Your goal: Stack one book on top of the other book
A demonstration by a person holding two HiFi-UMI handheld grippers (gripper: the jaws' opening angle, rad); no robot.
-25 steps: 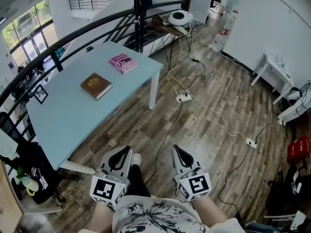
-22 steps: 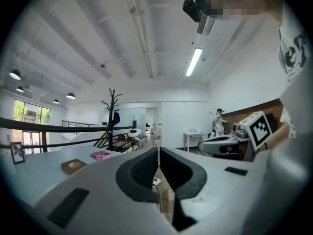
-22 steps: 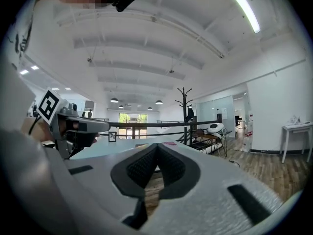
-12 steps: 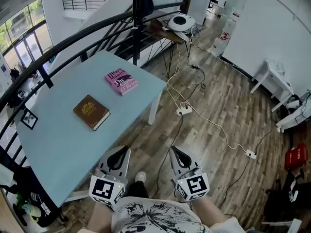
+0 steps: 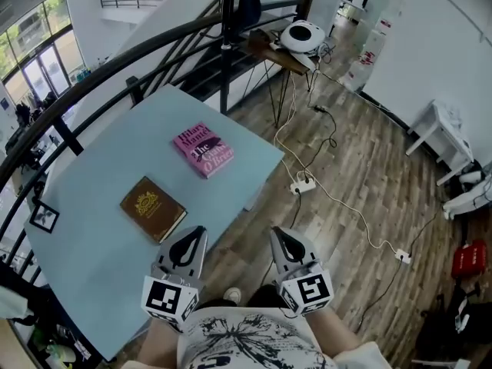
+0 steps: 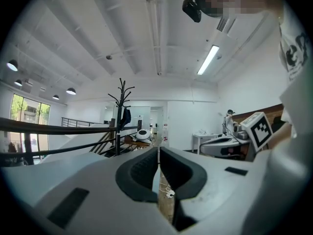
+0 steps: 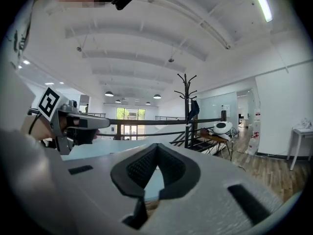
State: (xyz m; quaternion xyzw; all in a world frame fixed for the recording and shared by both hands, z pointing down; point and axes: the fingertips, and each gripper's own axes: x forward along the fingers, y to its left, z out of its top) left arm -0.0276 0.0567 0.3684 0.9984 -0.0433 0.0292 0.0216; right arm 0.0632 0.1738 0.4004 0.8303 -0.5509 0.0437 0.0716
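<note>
Railing (image 5: 115, 75): black, curved; it is seen running from the left edge to the top centre of the head view, behind the table.
Table (image 5: 92, 260): light blue; the left half of the head view is filled by it, with one corner pointing to the centre right.
Brown book (image 5: 152, 208): laid flat on the table, left of centre, cover up, touched by nothing.
Left gripper (image 5: 194, 235): held low in the frame, left of centre, its tip seen against the table's near edge, just below and right of the brown book and apart from it. In the left gripper view the jaws (image 6: 159, 153) are seen pressed together with nothing between them.
Pink book (image 5: 203, 150): laid flat on the table, above and right of the brown book, well apart from it, close to the table's right corner; neither book is stacked on the other.
Right gripper (image 5: 278, 237): held beside the left one, right of centre, seen against the wooden floor (image 5: 361, 152) past the table's edge. In the right gripper view its jaws (image 7: 156, 151) are closed tip to tip, and nothing is gripped.
Side table (image 5: 269, 48): top centre, with a round white device (image 5: 301, 35) set on it.
Power strip (image 5: 301, 186): on the floor, right of the table, with cables running from it.
</note>
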